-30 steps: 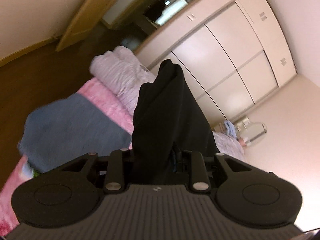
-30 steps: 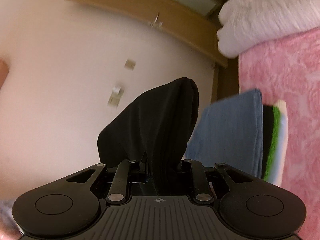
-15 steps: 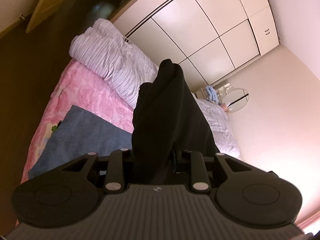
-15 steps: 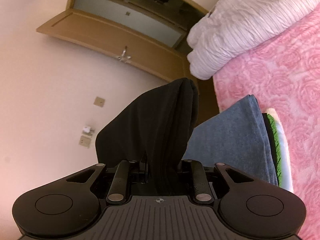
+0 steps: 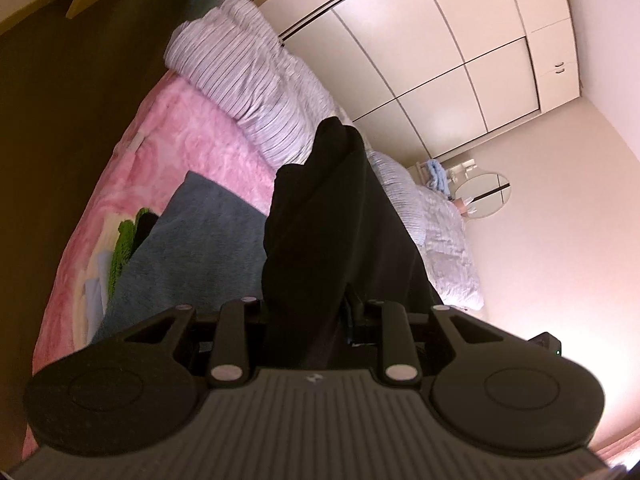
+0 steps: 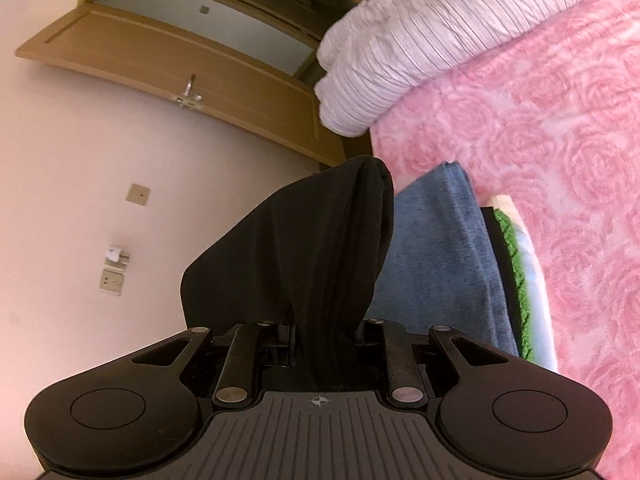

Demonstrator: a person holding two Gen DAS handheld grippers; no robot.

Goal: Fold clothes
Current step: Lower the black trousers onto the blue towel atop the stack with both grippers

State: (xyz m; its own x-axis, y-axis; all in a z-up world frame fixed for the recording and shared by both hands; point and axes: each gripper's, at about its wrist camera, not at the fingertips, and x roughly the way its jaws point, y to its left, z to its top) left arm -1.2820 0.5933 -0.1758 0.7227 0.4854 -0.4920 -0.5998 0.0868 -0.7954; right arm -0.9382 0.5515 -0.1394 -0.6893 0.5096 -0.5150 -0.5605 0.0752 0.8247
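A black garment (image 5: pixel 336 220) is draped over my left gripper (image 5: pixel 320 312), which is shut on it; the cloth hides the fingertips. The same black garment (image 6: pixel 320 248) is draped over my right gripper (image 6: pixel 324 320), also shut on it. Both grippers hold it up in the air beside the bed. Below lies a stack of folded clothes with a blue-grey piece (image 5: pixel 200 240) on top and green and white pieces (image 5: pixel 124 240) under it. The stack also shows in the right wrist view (image 6: pixel 436 260).
The stack rests on a pink rose-pattern bedspread (image 5: pixel 188 136) (image 6: pixel 540 120). A rolled striped duvet (image 5: pixel 248 72) (image 6: pixel 432 32) lies at the far end. White wardrobe doors (image 5: pixel 440 52), a round mirror (image 5: pixel 482 190), dark floor (image 5: pixel 60 100) and a wooden door (image 6: pixel 180 76) surround the bed.
Both grippers have swung with the black garment, so the views have turned: the bed and the folded stack now sit closer and more fully in view. The grip is unchanged.
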